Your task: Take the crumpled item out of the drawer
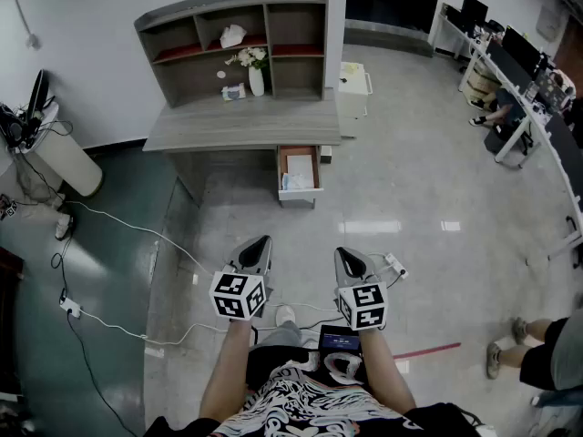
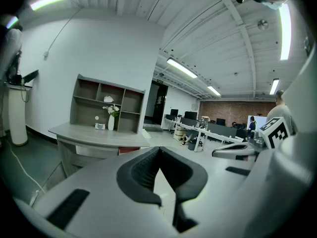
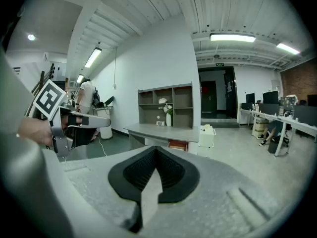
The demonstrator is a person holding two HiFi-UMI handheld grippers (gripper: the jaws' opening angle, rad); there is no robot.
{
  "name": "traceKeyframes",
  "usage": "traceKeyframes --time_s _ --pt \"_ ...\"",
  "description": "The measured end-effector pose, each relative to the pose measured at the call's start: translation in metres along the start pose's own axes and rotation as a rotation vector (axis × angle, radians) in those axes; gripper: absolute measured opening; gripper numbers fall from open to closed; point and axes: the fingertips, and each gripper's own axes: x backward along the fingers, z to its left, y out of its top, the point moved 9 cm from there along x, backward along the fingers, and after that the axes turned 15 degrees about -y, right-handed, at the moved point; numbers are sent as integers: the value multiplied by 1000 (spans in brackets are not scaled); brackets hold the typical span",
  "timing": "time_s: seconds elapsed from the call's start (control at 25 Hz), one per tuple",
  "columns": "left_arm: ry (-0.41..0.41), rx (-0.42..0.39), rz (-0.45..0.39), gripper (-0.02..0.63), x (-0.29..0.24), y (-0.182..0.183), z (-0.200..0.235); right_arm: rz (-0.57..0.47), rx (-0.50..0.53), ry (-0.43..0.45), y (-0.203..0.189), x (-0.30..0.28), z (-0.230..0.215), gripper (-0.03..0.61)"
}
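A grey desk [image 1: 241, 126] with a shelf unit stands ahead against the wall. Its drawer [image 1: 299, 173] is pulled open at the desk's right end. Inside the drawer lies a pale crumpled item [image 1: 295, 183]. My left gripper [image 1: 260, 242] and right gripper [image 1: 346, 254] are held side by side over the floor, well short of the drawer, pointing toward it. Both are shut with nothing between the jaws. The left gripper [image 2: 158, 150] view shows the desk [image 2: 99, 133] at the left. The right gripper [image 3: 156, 150] view shows the drawer [image 3: 177, 145] straight ahead, its contents hidden.
White cables [image 1: 118, 221] trail over the floor at the left, and a power strip [image 1: 394, 264] lies by my right gripper. A white cabinet [image 1: 354, 87] stands right of the desk, and a white bin [image 1: 64, 164] at far left. A vase of flowers [image 1: 255, 76] sits on the desk. Office desks and people fill the right side.
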Motion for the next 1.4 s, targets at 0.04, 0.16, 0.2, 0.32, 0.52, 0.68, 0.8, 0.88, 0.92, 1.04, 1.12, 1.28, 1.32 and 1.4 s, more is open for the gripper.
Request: traceKeyframes --time_s 0.04,0.16,0.2,0.32,0.52,0.68,0.8,0.88,0.92,1.04,1.12,1.28,1.32,1.4 --pt "3 0 -1 0 1 -1 0 -4 2 5 -1 1 1 5" --pt "8 0 -1 0 4 -3 -4 -10 4 12 -4 5 3 5" --pt "9 -1 -1 0 5 -3 -5 -10 3 11 -5 7 2 5" --pt "12 -5 -4 -1 6 -1 -9 -13 2 5 -4 11 -2 5" --pt "14 2 -1 -1 5 -3 -13 -4 -39 -5 -7 11 -8 5" --pt "10 2 -2 0 -2 0 -9 3 -57 -14 -7 3 -13 6" --pt "12 7 -8 0 -11 3 1 -9 -59 -9 -2 -9 -17 6" --pt "2 28 -11 0 -19 3 9 -16 -62 -7 0 -20 -21 6" --pt "-4 44 -12 -1 -24 3 15 -19 -63 -7 1 -27 -23 6" --pt "-15 78 -10 0 -44 6 38 -18 -62 -4 6 -55 -26 6" --pt "-16 85 -3 0 -61 7 56 -8 -59 0 7 -78 -29 6" --pt "-25 93 25 -2 -104 16 105 26 -59 -13 17 -142 -36 6" --pt "-29 96 34 0 -116 21 121 33 -62 -18 22 -161 -38 6" --pt "-34 106 52 -1 -140 30 152 52 -67 -28 32 -198 -41 6"
